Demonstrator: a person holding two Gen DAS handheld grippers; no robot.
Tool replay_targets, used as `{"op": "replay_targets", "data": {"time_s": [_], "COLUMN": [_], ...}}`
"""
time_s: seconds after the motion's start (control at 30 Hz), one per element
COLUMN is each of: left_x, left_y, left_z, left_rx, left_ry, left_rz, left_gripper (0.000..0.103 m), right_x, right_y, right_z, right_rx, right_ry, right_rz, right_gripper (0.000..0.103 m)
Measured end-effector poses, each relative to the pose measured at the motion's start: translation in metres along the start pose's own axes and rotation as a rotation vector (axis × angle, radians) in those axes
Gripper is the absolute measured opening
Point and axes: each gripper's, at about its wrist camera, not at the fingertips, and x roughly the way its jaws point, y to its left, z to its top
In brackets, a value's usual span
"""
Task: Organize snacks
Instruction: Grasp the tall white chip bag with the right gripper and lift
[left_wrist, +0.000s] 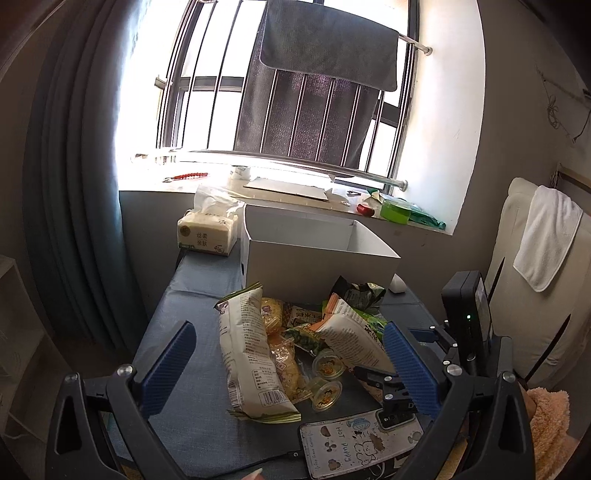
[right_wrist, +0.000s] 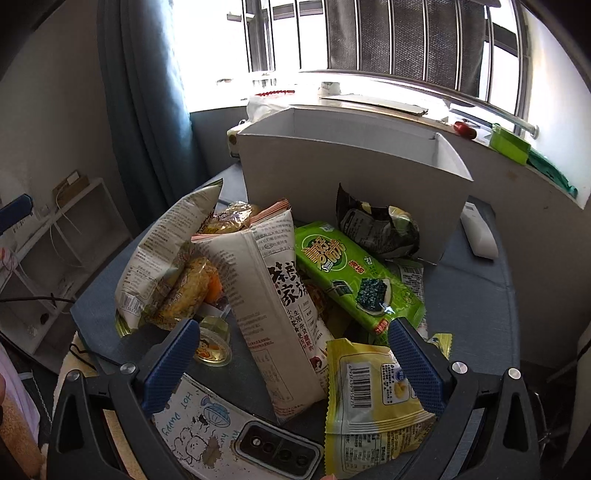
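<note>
Blue table (right_wrist: 472, 295), yellow snack packet (right_wrist: 373, 398) between right tool (right_wrist: 291, 363) fingers

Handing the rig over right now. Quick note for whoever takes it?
Left gripper: open, empty, over the pile.
Right gripper: open, empty, a yellow packet lies between its fingers, not clamped.
Snacks lie heaped on the blue table in front of the white box: two tall white bags, green seaweed pack, jelly cups.
Done: nothing visibly boxed; the box's bottom is hidden.
Left: move every snack into the box.
</note>
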Motion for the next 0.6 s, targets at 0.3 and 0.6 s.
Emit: {"op": "replay_targets", "data": {"time_s": [0.3, 0.6], "left_x": [0.015, 0.035], "left_y": [0.011, 0.024], "left_z": [-0.013, -0.012], "left_rx": [-0.003, -0.046], "left_ry": [0.138, 0.187], "left_rz": [-0.03, -0.032], "left_gripper": [0.103, 0.103], "right_x": [0.031, -0.037], "right_y": [0.009, -0.024], "right_z": [-0.001, 0.013], "right_rx": [-0.074, 0.124], "right_ry": [0.042, -0.189], "right_rz": [-0.024, 0.155], "right_gripper": [0.046, 0.044]}}
